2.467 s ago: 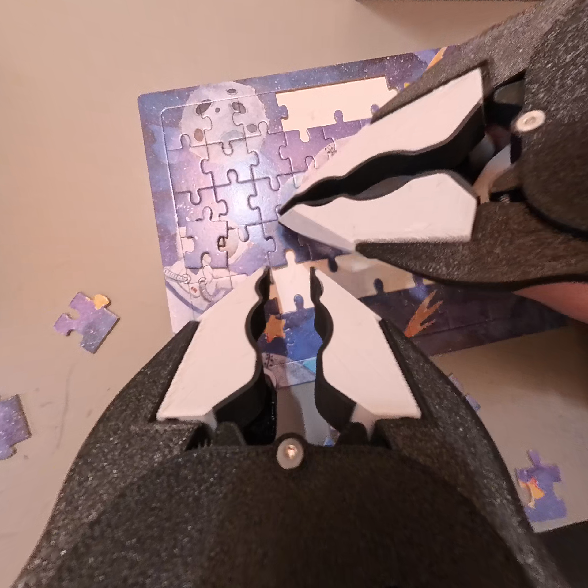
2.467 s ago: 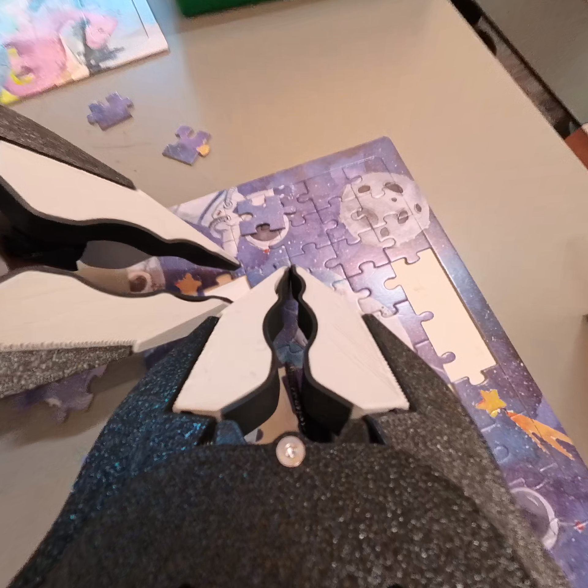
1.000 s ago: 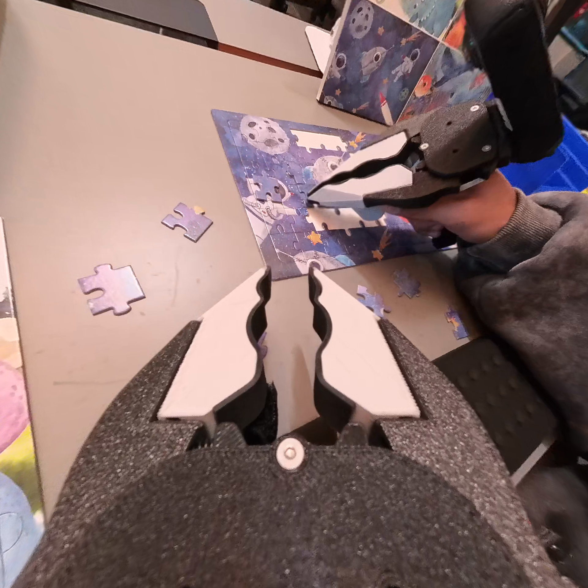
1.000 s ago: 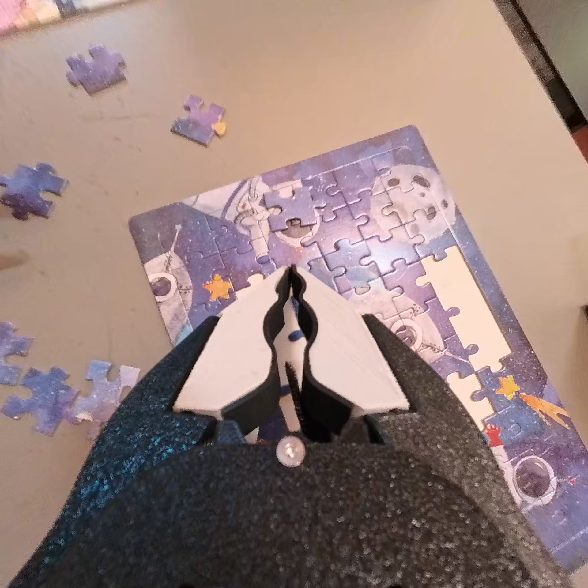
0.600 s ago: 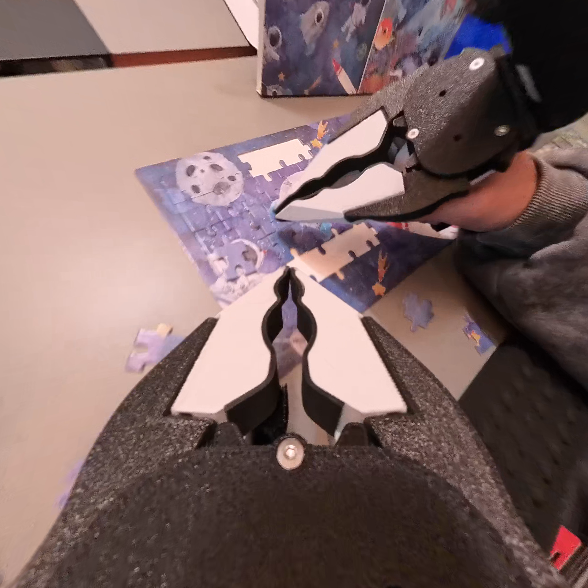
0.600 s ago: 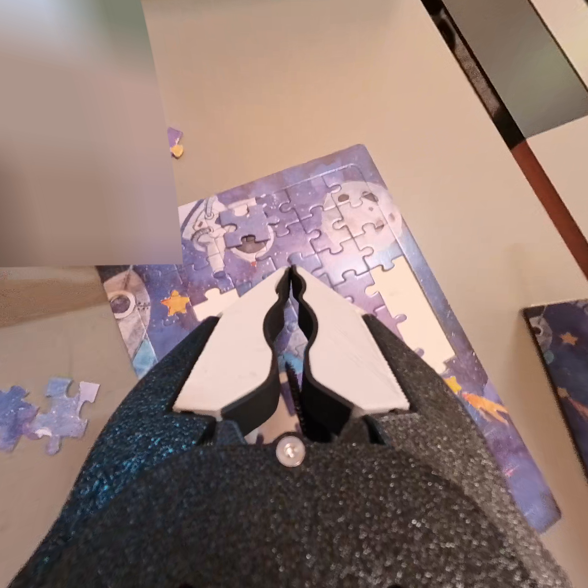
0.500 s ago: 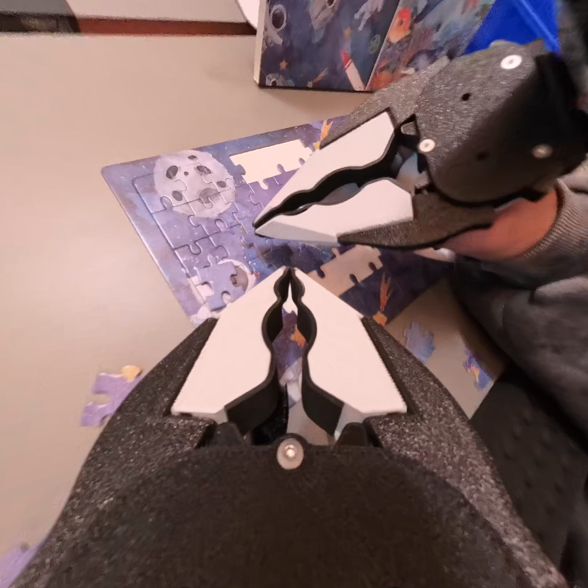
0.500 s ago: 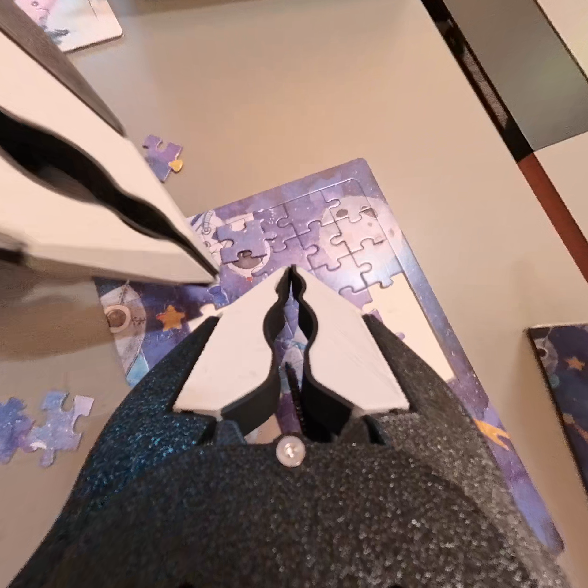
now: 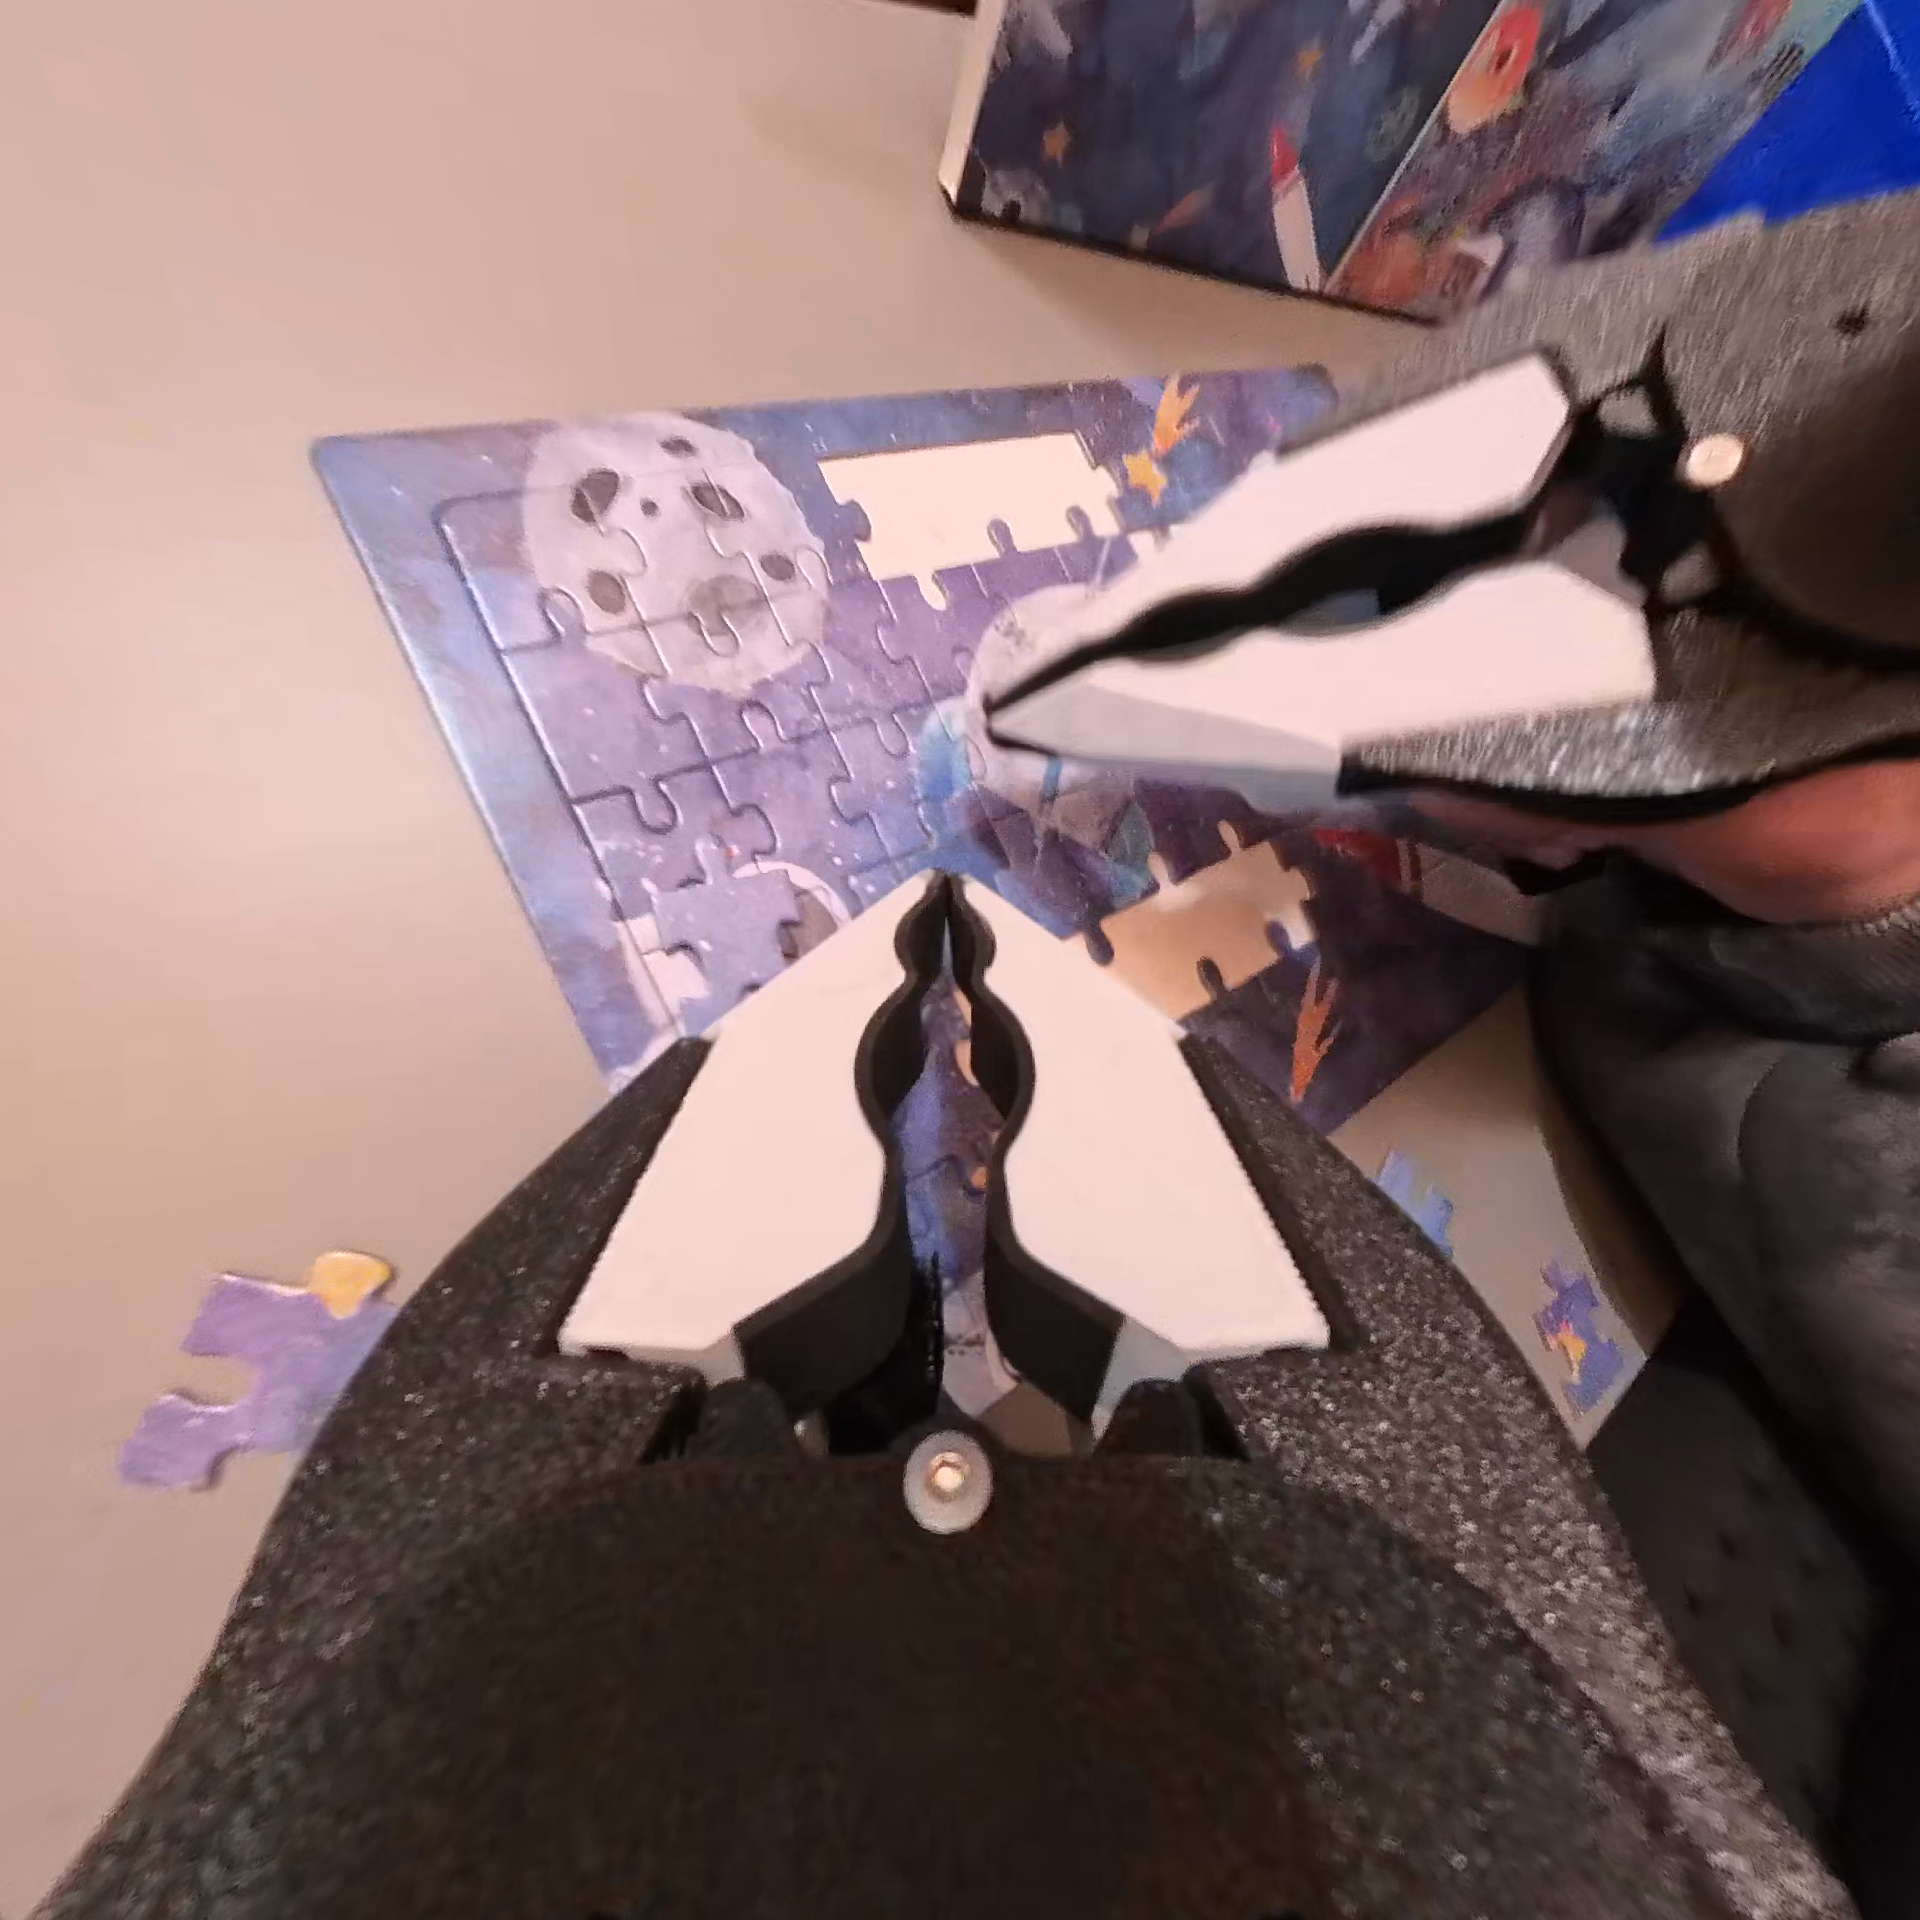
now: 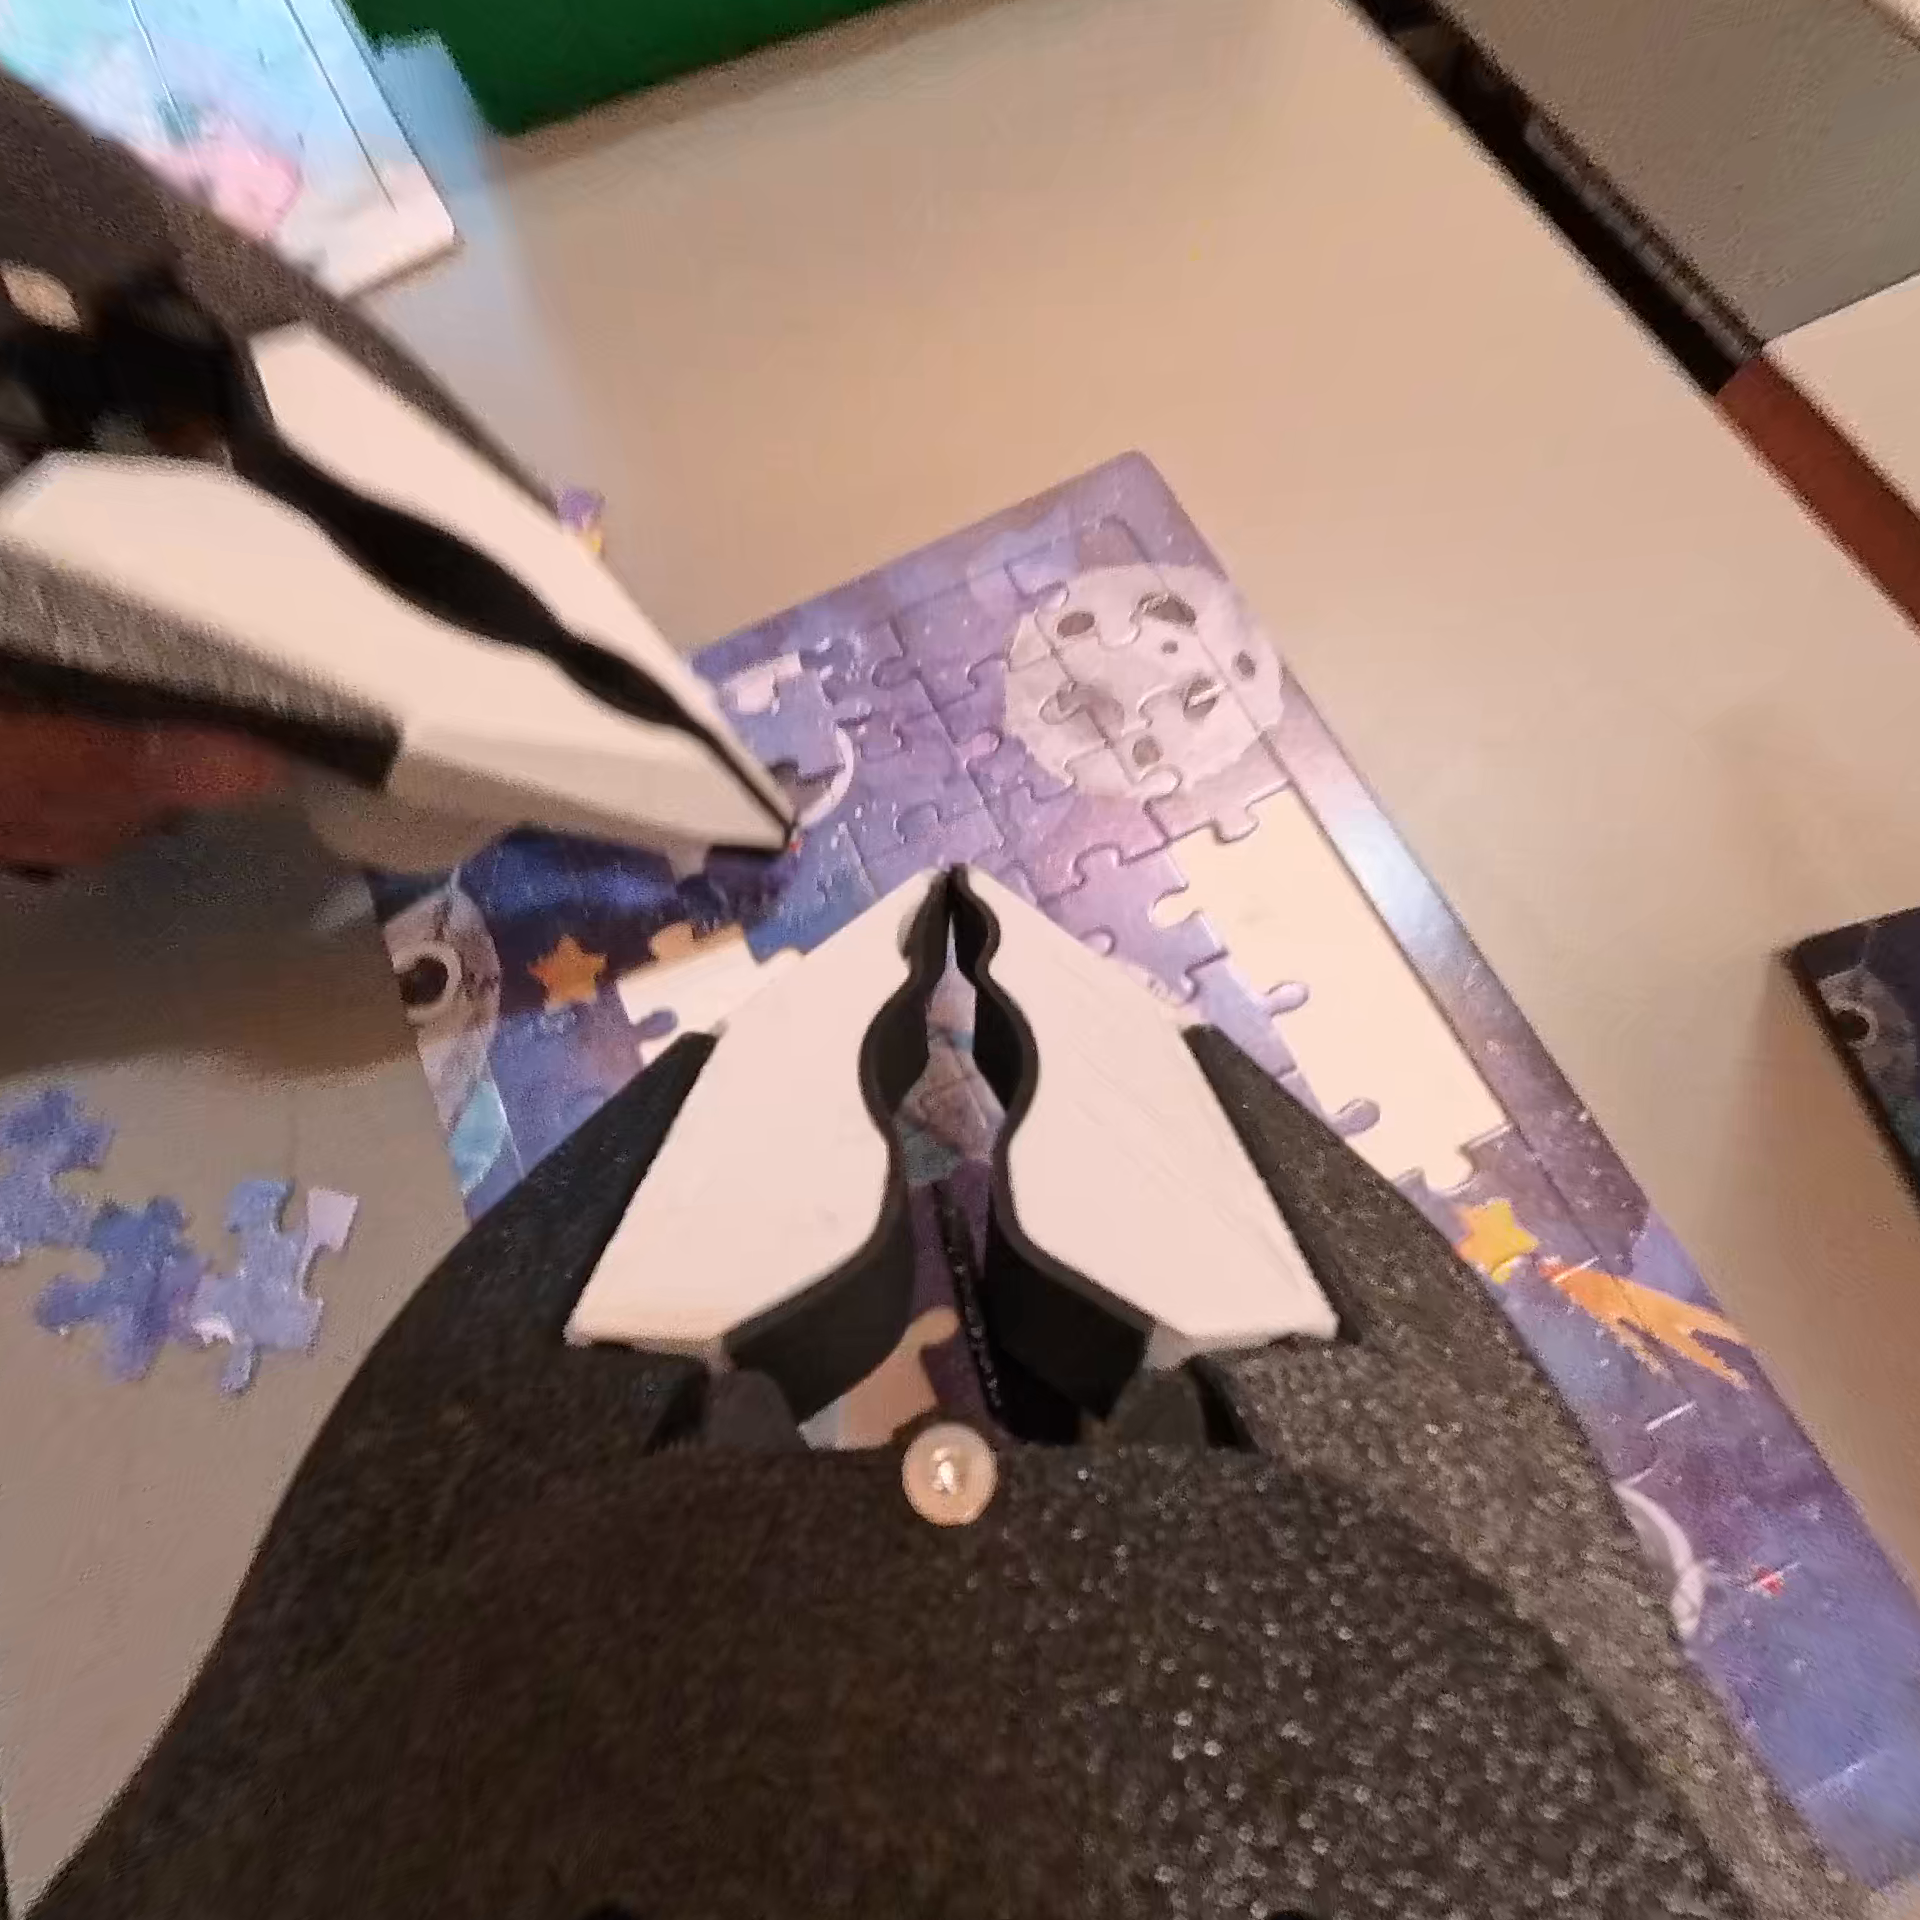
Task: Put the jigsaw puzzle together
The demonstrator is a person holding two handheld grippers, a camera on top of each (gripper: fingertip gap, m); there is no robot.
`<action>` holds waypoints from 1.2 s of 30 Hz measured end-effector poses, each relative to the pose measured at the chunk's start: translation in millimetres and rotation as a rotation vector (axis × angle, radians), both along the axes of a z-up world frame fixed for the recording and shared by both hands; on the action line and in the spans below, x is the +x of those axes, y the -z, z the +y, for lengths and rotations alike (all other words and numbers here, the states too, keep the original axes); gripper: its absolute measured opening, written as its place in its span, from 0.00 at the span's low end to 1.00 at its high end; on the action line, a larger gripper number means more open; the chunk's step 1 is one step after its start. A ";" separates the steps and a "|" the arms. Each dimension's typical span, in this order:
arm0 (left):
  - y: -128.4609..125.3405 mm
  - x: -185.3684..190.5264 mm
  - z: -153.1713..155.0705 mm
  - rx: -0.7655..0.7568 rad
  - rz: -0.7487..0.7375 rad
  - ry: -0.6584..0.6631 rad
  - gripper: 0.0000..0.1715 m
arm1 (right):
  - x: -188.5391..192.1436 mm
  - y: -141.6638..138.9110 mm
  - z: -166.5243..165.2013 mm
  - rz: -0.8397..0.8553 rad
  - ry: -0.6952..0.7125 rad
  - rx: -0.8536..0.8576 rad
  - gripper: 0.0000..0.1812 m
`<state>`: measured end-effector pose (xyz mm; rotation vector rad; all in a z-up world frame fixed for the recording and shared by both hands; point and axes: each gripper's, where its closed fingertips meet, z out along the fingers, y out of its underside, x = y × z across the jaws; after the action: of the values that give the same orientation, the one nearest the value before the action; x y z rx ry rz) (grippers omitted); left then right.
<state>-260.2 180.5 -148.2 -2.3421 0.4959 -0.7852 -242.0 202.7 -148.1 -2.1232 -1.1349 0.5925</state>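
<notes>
I hold both my left claw (image 9: 943, 883) and right claw (image 10: 951, 878) closed and empty over the puzzle (image 9: 727, 727) on the bench (image 9: 312, 260), so I should press the crooked piece (image 9: 727, 920) down flat, gently.

One puzzle board (image 9: 623, 717), two grippers (image 9: 943, 883) (image 10: 951, 878)

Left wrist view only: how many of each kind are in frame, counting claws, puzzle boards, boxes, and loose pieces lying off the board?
Claws: 2, the left claw and the right claw
Puzzle board: 1
Loose pieces on the table: 3
Picture box: 1
Total: 7
</notes>
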 end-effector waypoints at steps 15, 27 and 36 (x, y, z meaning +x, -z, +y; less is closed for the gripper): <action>10.4 13.4 5.8 -0.024 0.009 0.065 0.00 | -6.9 18.5 -31.8 -0.017 -0.122 -0.071 0.00; 10.1 -8.3 15.7 0.056 0.073 0.003 0.00 | -1.1 16.2 -36.1 0.019 -0.087 -0.109 0.00; -0.6 -70.9 30.2 0.124 0.089 -0.194 0.00 | 33.0 -7.5 -12.9 0.171 0.095 -0.059 0.05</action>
<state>-331.1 210.7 -147.6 -2.2750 0.3381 -0.5470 -209.1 189.8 -140.5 -2.1181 -0.9285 0.7554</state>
